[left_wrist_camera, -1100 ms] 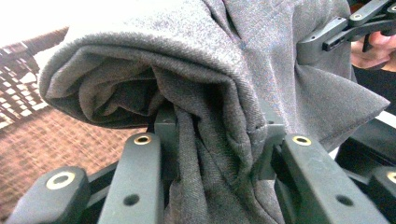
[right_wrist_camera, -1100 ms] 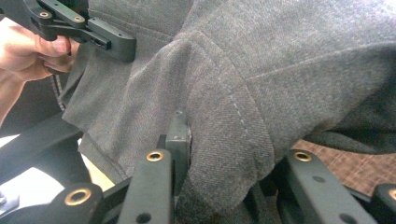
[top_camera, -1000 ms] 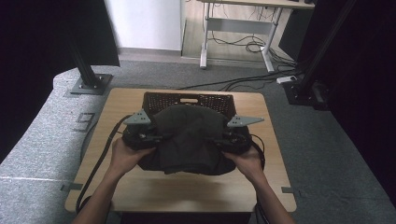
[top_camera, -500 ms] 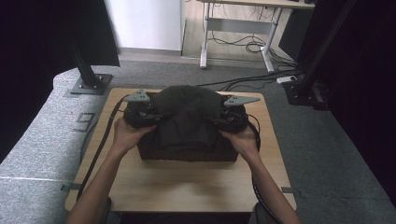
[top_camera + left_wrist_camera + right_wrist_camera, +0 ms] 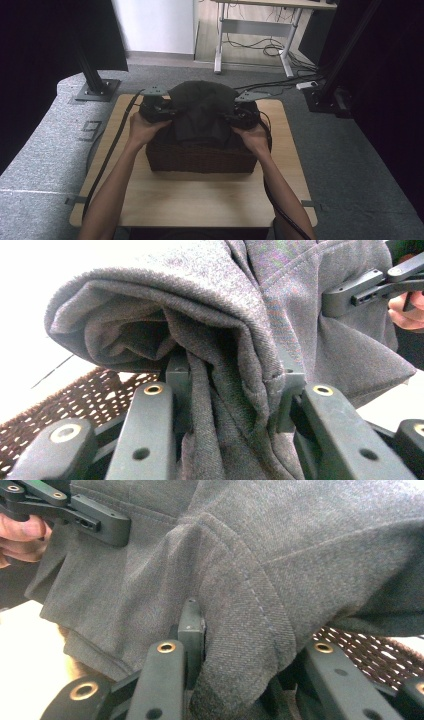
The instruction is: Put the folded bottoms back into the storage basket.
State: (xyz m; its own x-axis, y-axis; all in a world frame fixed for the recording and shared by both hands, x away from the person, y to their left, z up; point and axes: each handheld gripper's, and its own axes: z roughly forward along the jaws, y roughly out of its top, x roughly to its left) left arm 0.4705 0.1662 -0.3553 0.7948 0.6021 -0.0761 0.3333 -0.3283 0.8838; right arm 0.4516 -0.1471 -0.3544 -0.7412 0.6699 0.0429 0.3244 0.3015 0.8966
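Folded dark grey garment (image 5: 201, 112): held above the far half of the woven basket (image 5: 200, 159) on the worktop (image 5: 200, 200). Your left gripper (image 5: 167, 114) has its jaws clamped on a thick fold at one side; your right gripper (image 5: 231, 118) grips the opposite side likewise (seam bunched between the jaws)

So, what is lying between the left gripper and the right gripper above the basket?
In the high view, the folded dark grey garment spans from the left gripper to the right gripper, above the brown wicker basket.
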